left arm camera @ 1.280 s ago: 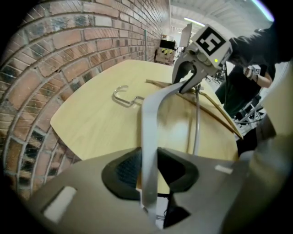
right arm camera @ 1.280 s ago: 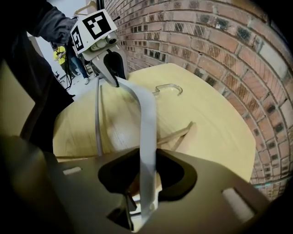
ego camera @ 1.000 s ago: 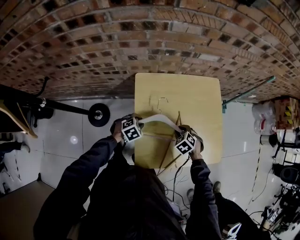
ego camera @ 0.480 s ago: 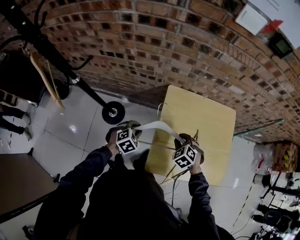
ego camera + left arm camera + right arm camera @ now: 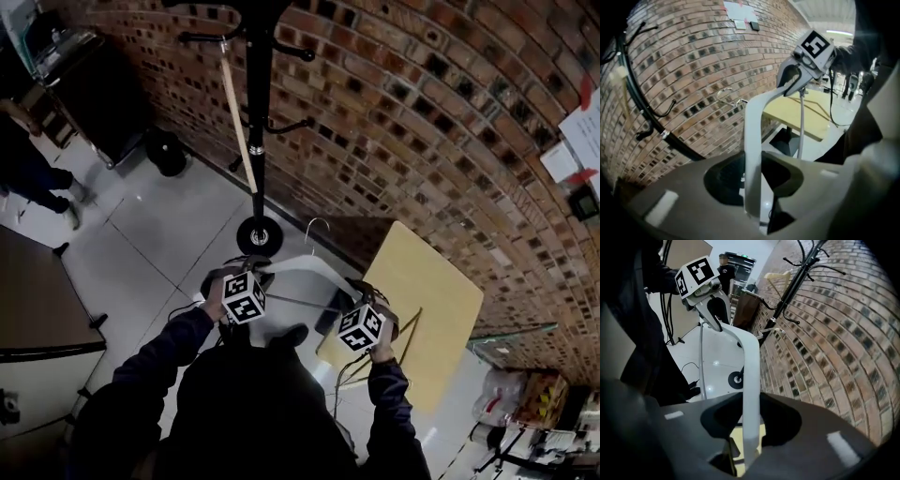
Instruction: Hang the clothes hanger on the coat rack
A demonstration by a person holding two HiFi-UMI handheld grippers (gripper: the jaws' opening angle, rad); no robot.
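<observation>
While in left gripper [image 5: 251,275], right gripper [image 5: 362,298]: hanger [image 5: 306,267]

Pair of hand-held grippers, carried level with each other on bent dark-sleeved arms, left arm [image 5: 155,361] and right arm [image 5: 389,403]: left gripper [image 5: 247,279] clamped on one end of the white clothes hanger [image 5: 305,270], right gripper [image 5: 366,305] clamped on the other end, both pitched steeply downward.
</observation>
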